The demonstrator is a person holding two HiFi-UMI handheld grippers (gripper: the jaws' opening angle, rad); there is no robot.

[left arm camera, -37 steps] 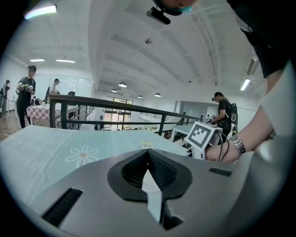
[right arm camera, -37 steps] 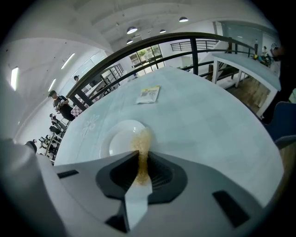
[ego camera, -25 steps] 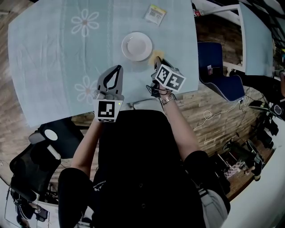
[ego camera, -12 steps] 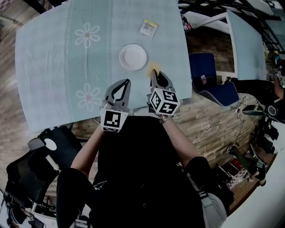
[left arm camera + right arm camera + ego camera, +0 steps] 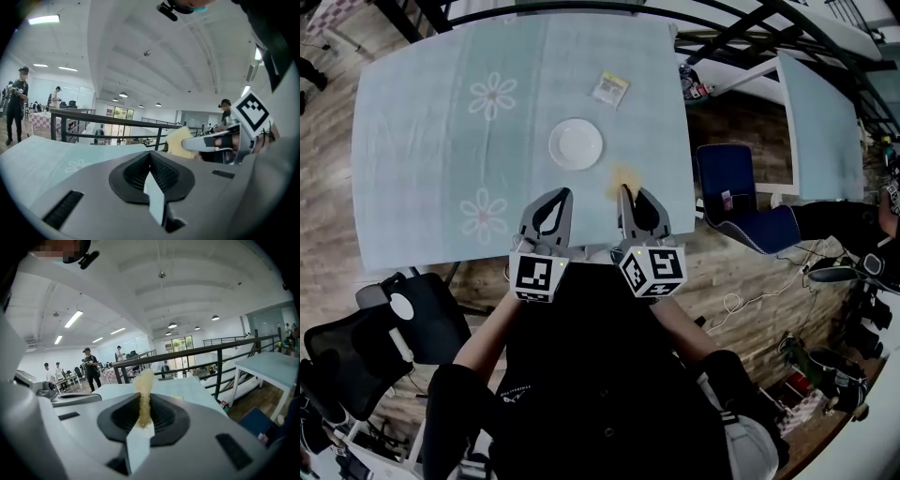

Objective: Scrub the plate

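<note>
On the counter [image 5: 412,187], under a pale blue cloth with flower prints, the small white plate [image 5: 576,143] lies flat near the middle, well apart from both grippers. A small packet [image 5: 609,87] sits farther back. At the counter's near edge, the left gripper [image 5: 563,194] hangs with its fingers closed on nothing; its own view shows the pads meeting with no gap between them. Just beside it, the right gripper [image 5: 625,191] has its fingers clamped on a yellow sponge [image 5: 623,176], which is squeezed thin where the pads bite and puffs out beyond the tips. Scrubbing looks not yet begun, as the sponge is held short of the plate. I judge the plate to be stiff, smooth and fairly light, so a sideways rub would likely make it skate or drag the cloth with it. To steady it, the empty fingers would need to open and pinch the near-left rim, or press down on that rim. Because the plate lies flat, the rim seems the only real purchase, and a hard pinch on a glossy surface might slip off. The sponge is soft and yielding, so it should conform when pressed into the plate's well.
</note>
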